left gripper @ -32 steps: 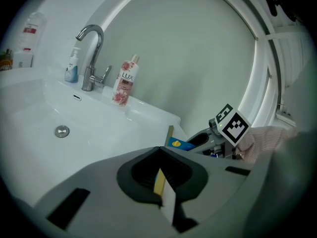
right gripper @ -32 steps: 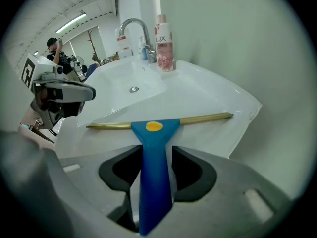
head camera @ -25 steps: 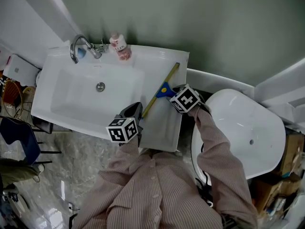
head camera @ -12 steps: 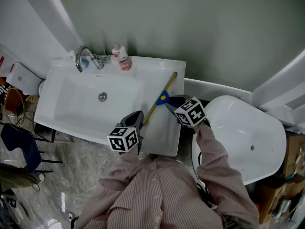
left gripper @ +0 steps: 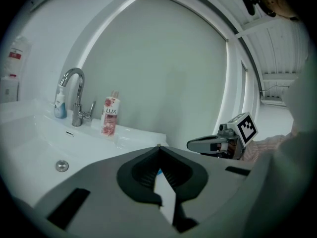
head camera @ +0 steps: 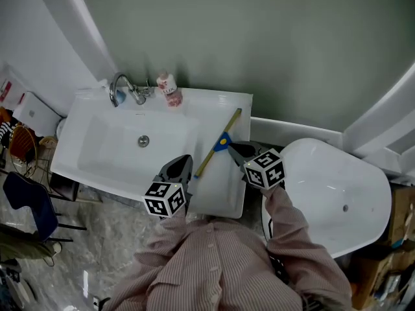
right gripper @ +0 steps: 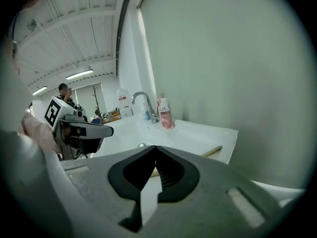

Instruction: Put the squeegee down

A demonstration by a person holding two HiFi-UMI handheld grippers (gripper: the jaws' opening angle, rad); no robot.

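Squeegee (head camera: 223, 141) — flat on sink ledge (head camera: 225, 188)

A: Any print legible here?
B: "LUX", on the pink bottle (left gripper: 110, 115) at the sink's (left gripper: 133, 132) back rim.
A: Anything else?
B: No. Other labels are too small to read.

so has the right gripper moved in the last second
Yes. The right gripper has drawn back off the squeegee on the sink ledge, toward the person, now shut and empty.
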